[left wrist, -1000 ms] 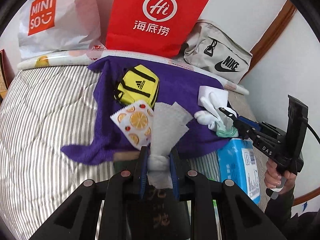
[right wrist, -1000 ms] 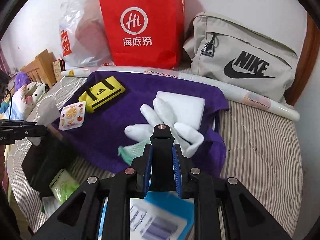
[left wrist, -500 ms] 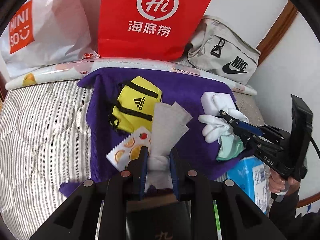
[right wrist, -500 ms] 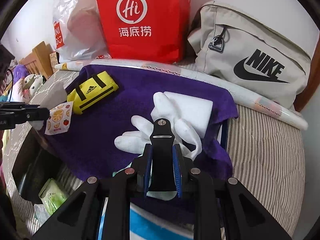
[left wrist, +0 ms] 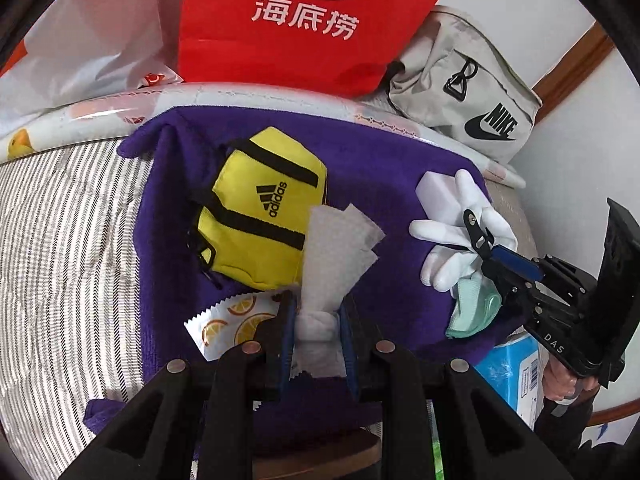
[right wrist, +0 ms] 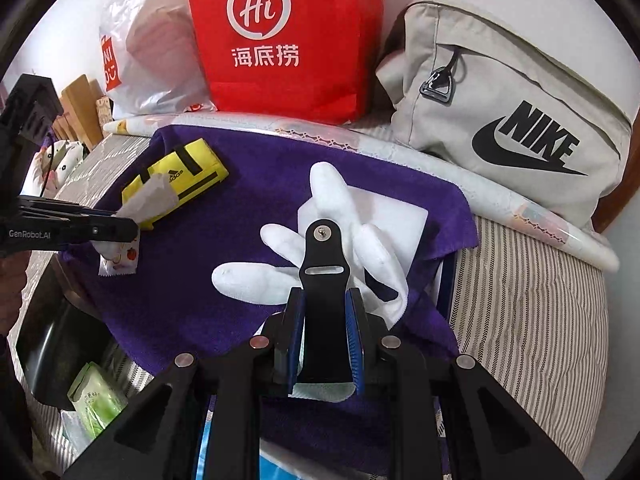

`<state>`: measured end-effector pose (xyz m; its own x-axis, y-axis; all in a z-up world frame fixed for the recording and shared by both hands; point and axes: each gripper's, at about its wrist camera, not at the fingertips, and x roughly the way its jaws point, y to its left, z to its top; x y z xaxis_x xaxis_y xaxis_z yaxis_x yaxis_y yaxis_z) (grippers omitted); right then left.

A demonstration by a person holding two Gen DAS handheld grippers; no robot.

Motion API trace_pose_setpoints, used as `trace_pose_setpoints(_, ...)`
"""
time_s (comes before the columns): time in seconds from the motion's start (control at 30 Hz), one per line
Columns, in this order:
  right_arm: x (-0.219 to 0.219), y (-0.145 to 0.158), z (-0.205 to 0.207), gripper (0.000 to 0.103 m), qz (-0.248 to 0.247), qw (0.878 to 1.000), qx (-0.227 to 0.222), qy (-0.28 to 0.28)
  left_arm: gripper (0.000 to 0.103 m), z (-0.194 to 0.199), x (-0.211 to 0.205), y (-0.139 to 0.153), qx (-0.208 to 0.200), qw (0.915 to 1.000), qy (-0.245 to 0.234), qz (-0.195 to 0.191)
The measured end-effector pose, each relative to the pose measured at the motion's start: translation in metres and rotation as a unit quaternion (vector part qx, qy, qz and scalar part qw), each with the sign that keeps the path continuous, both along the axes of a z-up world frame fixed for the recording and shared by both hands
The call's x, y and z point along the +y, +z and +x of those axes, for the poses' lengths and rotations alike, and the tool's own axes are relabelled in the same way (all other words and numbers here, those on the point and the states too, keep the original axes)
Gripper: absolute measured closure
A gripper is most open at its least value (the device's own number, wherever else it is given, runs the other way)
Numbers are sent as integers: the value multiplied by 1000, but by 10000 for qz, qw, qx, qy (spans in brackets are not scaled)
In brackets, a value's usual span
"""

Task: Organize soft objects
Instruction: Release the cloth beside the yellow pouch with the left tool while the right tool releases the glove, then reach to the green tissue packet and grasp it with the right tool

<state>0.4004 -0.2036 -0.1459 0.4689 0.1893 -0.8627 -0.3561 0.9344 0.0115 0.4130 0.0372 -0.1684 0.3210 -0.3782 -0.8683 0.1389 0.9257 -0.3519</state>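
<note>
Left gripper (left wrist: 316, 322): we have it clamped on the bunched end of a grey tissue (left wrist: 334, 248); the loose part fans out ahead of the jaws, over the near part of the purple towel (left wrist: 384, 168).
Right gripper (right wrist: 325, 344): we have it closed on a black strap (right wrist: 322, 276), with a mint-green cloth (left wrist: 474, 310) caught at the same jaws.
Tissue, handling: we judge it very light, limp and easy to tear; the bunched end is the safest hold, since a pull on the free flap could rip it.
Strap, handling: it looks bendy yet springy and smooth, so we would hold it across its flat width near the middle.
White glove (right wrist: 280, 268): it lies on the towel just under the strap, partly over a white sponge block (right wrist: 400, 220) toward the bed's right edge; soft and floppy, best pinched at the cuff.
Yellow pouch (left wrist: 260, 208): it rests on the towel's far left part; padded and light, with a fruit-print sachet (left wrist: 232, 326) lying near it.
Bed (right wrist: 532, 312): striped cover, soft underneath, so we expect anything pressed on it to sink.
</note>
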Motion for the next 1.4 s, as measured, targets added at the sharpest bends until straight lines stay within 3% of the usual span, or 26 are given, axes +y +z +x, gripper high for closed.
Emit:
trace_pose_setpoints(0.23, -3, -2, 0, 81, 60, 10000, 42, -25, 81, 1, -1, -6, 87, 9999, 46, 18)
trace_pose_setpoints(0.3, -4, -2, -1, 77, 87, 9999, 66, -29, 77, 1, -1, -7, 150, 9999, 34, -5)
trace_pose_setpoints(0.33, -5, -1, -2, 74, 112, 9999, 67, -26, 72, 0, -1, -8, 206, 9998, 40, -5)
trace_pose_setpoints(0.4, -6, 2, -4, 58, 184, 9998, 35, 1, 59, -1, 1, -8, 230, 9997, 93, 13)
trace_pose_setpoints(0.47, -7, 8, -9, 54, 258, 9996, -65, 16, 44, -4, 3, -5, 180, 9997, 144, 1)
trace_pose_setpoints(0.6, -8, 21, -17, 48, 289, 9993, -236, 33, 43, -11, 6, 6, 103, 9996, 230, -99)
trace_pose_setpoints(0.9, -12, 57, -53, 48, 330, 9977, -587, 52, 43, -42, 13, 39, -133, 9995, 264, -144)
trace_pose_setpoints(1.2, -2, 92, -121, 45, 533, 9949, -833, 204, 43, -109, 20, 72, -415, 9988, 241, -13)
trace_pose_setpoints(1.4, 24, 89, -176, 45, 624, 9939, -728, 552, 43, -162, 25, 74, -494, 9984, 184, 191)
